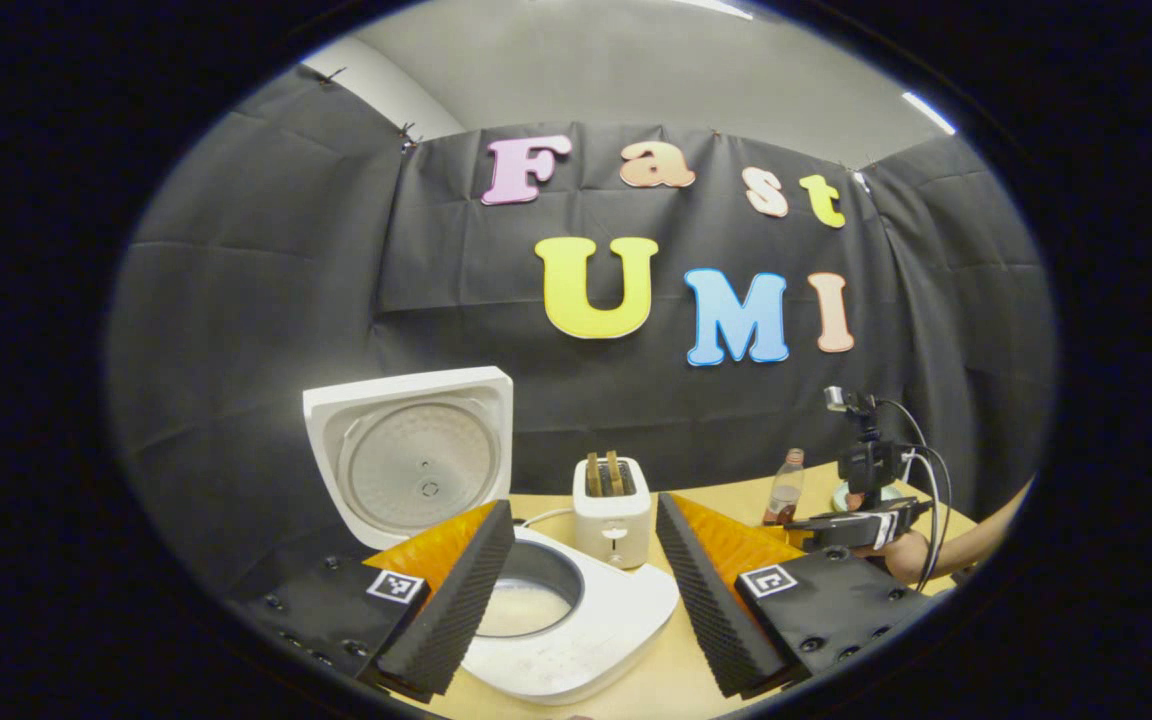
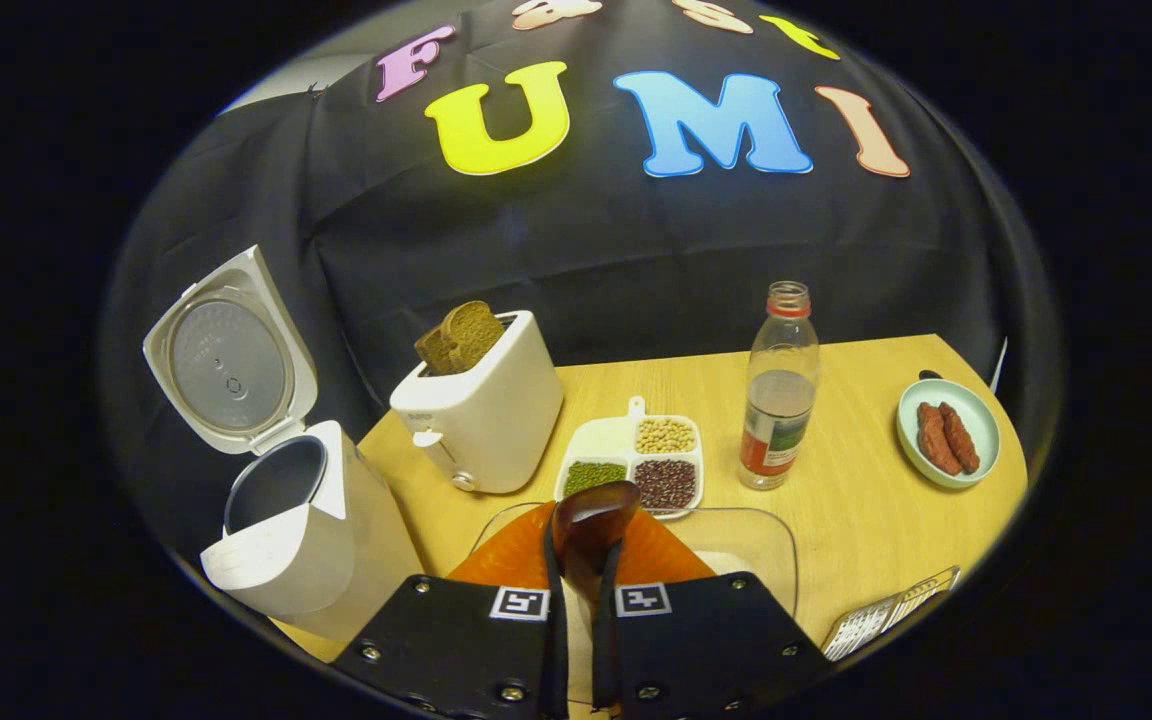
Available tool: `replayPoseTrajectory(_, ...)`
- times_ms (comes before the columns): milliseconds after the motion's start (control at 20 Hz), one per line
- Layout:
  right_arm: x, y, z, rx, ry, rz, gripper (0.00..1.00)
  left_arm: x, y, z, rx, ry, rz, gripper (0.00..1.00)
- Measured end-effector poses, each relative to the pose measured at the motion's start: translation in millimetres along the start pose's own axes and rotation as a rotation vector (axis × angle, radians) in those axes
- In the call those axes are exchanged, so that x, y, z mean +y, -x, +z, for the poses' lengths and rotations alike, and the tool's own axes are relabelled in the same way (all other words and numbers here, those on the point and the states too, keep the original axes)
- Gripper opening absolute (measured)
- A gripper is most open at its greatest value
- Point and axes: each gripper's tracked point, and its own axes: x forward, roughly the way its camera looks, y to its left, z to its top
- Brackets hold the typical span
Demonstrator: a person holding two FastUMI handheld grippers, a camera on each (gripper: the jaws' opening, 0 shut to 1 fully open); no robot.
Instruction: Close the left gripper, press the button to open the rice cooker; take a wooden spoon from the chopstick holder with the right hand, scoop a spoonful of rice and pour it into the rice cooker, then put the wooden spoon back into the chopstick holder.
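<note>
The white rice cooker (image 1: pixel 586 630) stands open with its lid (image 1: pixel 416 460) tipped up and back. Its inner pot (image 1: pixel 536 585) shows a pale bottom. My left gripper (image 1: pixel 581 600) is open, one finger on each side of the pot's mouth and a little above it. In the right gripper view the cooker (image 2: pixel 296 540) is at the left. My right gripper (image 2: pixel 581 560) is shut on the handle of a dark wooden spoon (image 2: pixel 593 518), whose bowl sticks out past the fingertips above a clear container (image 2: pixel 751 545). A hand holds the right gripper (image 1: pixel 851 527) at the right of the left gripper view.
A white toaster (image 2: pixel 481 410) with bread stands behind the cooker. A divided dish of beans (image 2: pixel 636 455), a bottle (image 2: pixel 779 390) and a plate with sausages (image 2: pixel 946 435) sit on the wooden table (image 2: pixel 866 520). A perforated metal holder (image 2: pixel 886 615) lies near the front right edge.
</note>
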Motion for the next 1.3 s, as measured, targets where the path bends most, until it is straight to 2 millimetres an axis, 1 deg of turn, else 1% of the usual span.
replayPoseTrajectory(100,15,3,-7,0.008,-0.064,0.067,0.10,5,2,6,-0.012,-0.014,0.008,0.99)
replayPoseTrajectory(150,15,5,-7,0.004,-0.102,0.084,0.10,7,2,9,-0.018,-0.015,0.011,0.99)
replayPoseTrajectory(200,12,4,-7,0.003,-0.145,0.090,0.10,8,2,9,-0.020,-0.014,0.014,0.99)
replayPoseTrajectory(250,6,4,-6,0.004,-0.188,0.095,0.10,8,2,9,-0.020,-0.009,0.014,0.95)
replayPoseTrajectory(300,1,5,-6,0.007,-0.245,0.109,0.10,7,2,9,-0.021,-0.003,0.011,0.99)
replayPoseTrajectory(350,-6,7,-4,0.003,-0.317,0.121,0.10,5,1,11,-0.022,0.001,0.006,0.99)
replayPoseTrajectory(400,-13,10,1,-0.014,-0.382,0.133,0.10,4,1,11,-0.023,0.003,0.004,0.95)
replayPoseTrajectory(500,-31,19,12,-0.050,-0.488,0.137,0.10,1,-1,14,-0.025,-0.001,0.004,0.95)
replayPoseTrajectory(550,-40,24,17,-0.065,-0.522,0.133,0.10,-1,0,15,-0.030,-0.005,0.003,0.99)
replayPoseTrajectory(600,-49,30,23,-0.079,-0.541,0.131,0.10,-6,1,18,-0.040,-0.008,-0.002,0.99)
replayPoseTrajectory(650,-55,36,30,-0.094,-0.554,0.130,0.10,-8,1,20,-0.045,-0.007,-0.008,0.94)
replayPoseTrajectory(700,-60,42,36,-0.108,-0.571,0.136,0.10,-11,1,19,-0.046,-0.007,-0.014,0.98)
replayPoseTrajectory(800,-66,56,52,-0.141,-0.632,0.158,0.10,-16,-2,18,-0.050,-0.007,-0.021,0.99)
replayPoseTrajectory(850,-68,63,60,-0.155,-0.663,0.170,0.14,-18,-2,19,-0.051,-0.006,-0.023,0.99)
replayPoseTrajectory(900,-70,69,68,-0.171,-0.687,0.181,0.09,-20,-2,17,-0.050,-0.006,-0.024,0.99)
replayPoseTrajectory(1050,-72,87,93,-0.219,-0.794,0.225,0.09,-20,1,21,-0.063,-0.004,-0.030,0.99)
replayPoseTrajectory(1100,-70,95,102,-0.233,-0.839,0.251,0.10,-19,-1,19,-0.066,-0.005,-0.031,0.95)
replayPoseTrajectory(1150,-66,100,110,-0.242,-0.885,0.277,0.10,-17,0,19,-0.069,-0.006,-0.031,0.95)
replayPoseTrajectory(1200,-61,104,118,-0.248,-0.923,0.299,0.10,-15,0,17,-0.070,-0.006,-0.030,0.99)
replayPoseTrajectory(1300,-51,111,129,-0.259,-0.956,0.336,0.10,-9,0,13,-0.071,-0.004,-0.027,0.99)
